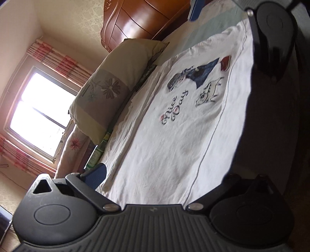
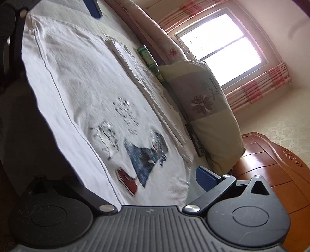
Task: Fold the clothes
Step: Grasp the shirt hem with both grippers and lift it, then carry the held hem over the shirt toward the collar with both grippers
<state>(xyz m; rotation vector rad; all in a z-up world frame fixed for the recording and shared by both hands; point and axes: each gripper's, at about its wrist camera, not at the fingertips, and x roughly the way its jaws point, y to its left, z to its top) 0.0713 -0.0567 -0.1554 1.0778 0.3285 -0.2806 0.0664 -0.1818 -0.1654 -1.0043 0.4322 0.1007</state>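
- T-shirt: white, a thin grey seam line down one side; printed front with a figure in dark blue denim tones, a red shoe, a black-and-white line-drawn cat, and black script lettering "Nice Day" with small pink accents.
- Pillow: pale olive-green with a grey band bearing a brown daisy and smaller faded flowers.
- Quilt: cream with pink flowers.
- Curtains: red-and-white check.
- Headboard: glossy reddish-brown wood.
- Wall: cream with a pale floral pattern.
- Left tongs: black body, blue fingertip pad.
- Right tongs: black, blue pad.
- Box: green and white.
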